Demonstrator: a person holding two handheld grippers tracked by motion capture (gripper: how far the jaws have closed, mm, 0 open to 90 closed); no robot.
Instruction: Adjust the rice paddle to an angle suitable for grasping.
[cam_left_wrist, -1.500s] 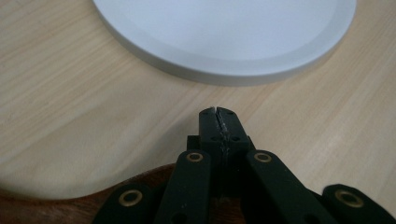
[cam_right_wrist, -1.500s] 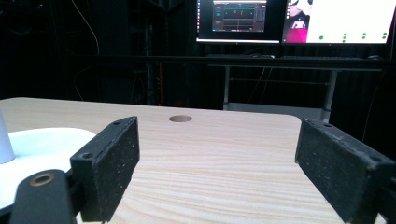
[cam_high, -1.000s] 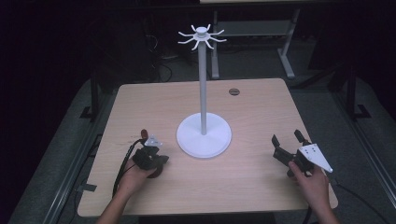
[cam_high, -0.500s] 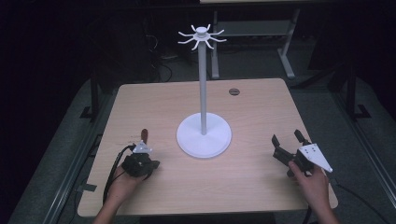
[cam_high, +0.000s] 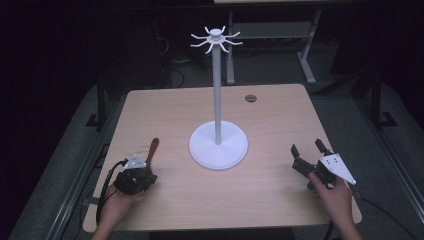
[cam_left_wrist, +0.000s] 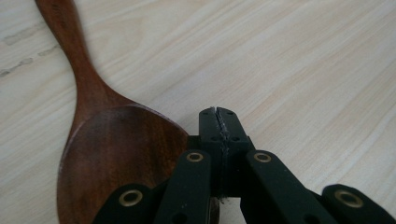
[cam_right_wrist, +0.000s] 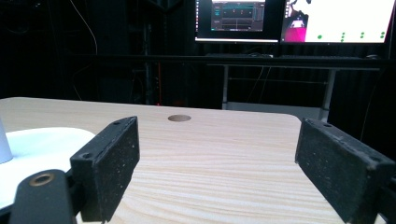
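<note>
Left claw (cam_high: 148, 172): held in the person's left hand (cam_high: 117, 205) at about 7 o'clock on the desk (cam_high: 165, 107); in the left gripper view its jaws are pressed together with nothing between them, and its tip (cam_left_wrist: 219, 126) sits just beside the spoon's bowl.

Wooden spoon (cam_high: 151, 152): dark brown, lying flat on the desk at about 8 o'clock from the stand's base; handle pointing toward 12 o'clock, bowl end nearest the left claw. In the left gripper view the bowl (cam_left_wrist: 116, 163) lies at 9 o'clock from the jaw tips and partly under the claw's linkage; whether they touch cannot be told.

Right claw (cam_high: 306, 154): held in the person's right hand (cam_high: 335, 197) at about 4 o'clock on the desk; jaws spread wide and empty, with bare desk between the two pads (cam_right_wrist: 114, 163).

Utensil stand (cam_high: 218, 145): white, round base at the desk's centre, upright pole topped by a ring of curved hooks (cam_high: 216, 39); well apart from both claws.

Desk hole (cam_high: 250, 98): small round opening near the far edge, at about 1 o'clock.
</note>
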